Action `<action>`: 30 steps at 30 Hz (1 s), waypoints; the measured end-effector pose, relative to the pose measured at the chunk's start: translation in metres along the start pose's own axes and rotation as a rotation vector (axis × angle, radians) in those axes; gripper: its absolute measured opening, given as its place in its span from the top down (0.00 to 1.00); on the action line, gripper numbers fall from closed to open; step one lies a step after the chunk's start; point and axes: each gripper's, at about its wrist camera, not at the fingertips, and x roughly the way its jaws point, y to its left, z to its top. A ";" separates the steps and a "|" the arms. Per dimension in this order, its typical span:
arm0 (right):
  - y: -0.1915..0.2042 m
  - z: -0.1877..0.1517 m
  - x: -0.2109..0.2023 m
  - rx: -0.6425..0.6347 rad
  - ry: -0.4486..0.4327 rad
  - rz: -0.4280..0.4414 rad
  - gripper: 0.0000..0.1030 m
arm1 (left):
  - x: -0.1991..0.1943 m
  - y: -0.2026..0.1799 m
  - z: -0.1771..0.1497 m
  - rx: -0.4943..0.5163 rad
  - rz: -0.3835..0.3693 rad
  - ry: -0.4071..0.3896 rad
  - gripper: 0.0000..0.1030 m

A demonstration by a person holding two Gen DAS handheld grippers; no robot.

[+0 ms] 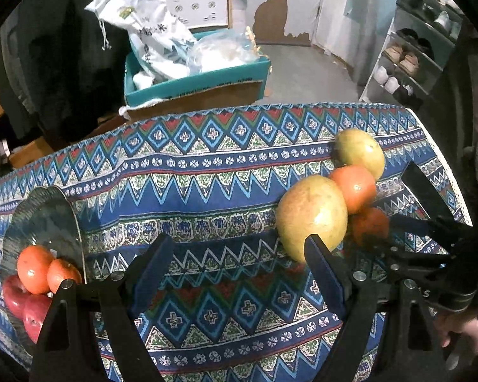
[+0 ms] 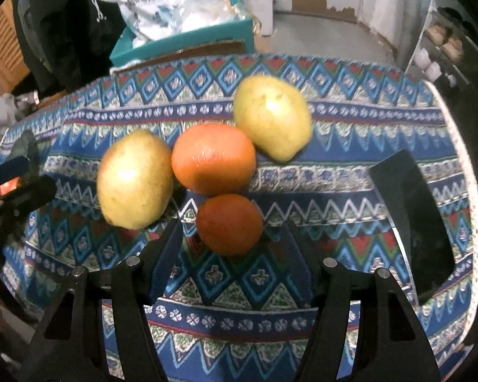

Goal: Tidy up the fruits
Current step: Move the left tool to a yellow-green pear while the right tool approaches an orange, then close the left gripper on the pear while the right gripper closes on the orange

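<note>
On the patterned cloth (image 2: pixel 334 146) lie two yellow-green fruits (image 2: pixel 133 180) (image 2: pixel 272 116), a large orange (image 2: pixel 213 157) and a smaller, darker orange (image 2: pixel 229 224), all bunched together. My right gripper (image 2: pixel 234 232) is open and angled down, its fingertips on either side of the darker orange without touching it. In the left wrist view the same cluster sits to the right, with the nearer yellow-green fruit (image 1: pixel 312 213) just beyond the right finger. My left gripper (image 1: pixel 237 245) is open over bare cloth. A glass plate (image 1: pixel 41 210) at the left holds two oranges (image 1: pixel 33 269) and red apples (image 1: pixel 25 305).
A black tray-like object (image 2: pixel 411 219) lies on the cloth at the right, near the table's edge. Behind the table stands a teal box (image 1: pixel 194 82) with bags in it. A shoe rack (image 1: pixel 411 54) is at the far right.
</note>
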 end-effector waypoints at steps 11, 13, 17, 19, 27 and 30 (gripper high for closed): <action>0.002 -0.001 0.025 -0.007 0.035 0.016 0.52 | 0.011 -0.002 0.002 -0.017 -0.042 0.024 0.17; 0.000 -0.002 0.025 -0.006 0.034 0.021 0.53 | 0.012 -0.005 0.004 -0.019 -0.060 0.029 0.17; -0.004 -0.003 0.020 -0.002 0.026 -0.012 0.54 | 0.017 -0.013 0.008 -0.026 -0.107 0.041 0.17; -0.009 -0.003 0.015 0.018 0.016 -0.024 0.54 | 0.021 -0.020 0.009 -0.017 -0.119 0.047 0.17; -0.038 -0.001 -0.005 0.104 -0.024 -0.066 0.54 | 0.037 -0.045 0.015 0.047 -0.139 0.065 0.17; -0.044 -0.002 -0.008 0.113 -0.029 -0.071 0.54 | 0.044 -0.052 0.016 0.073 -0.137 0.076 0.17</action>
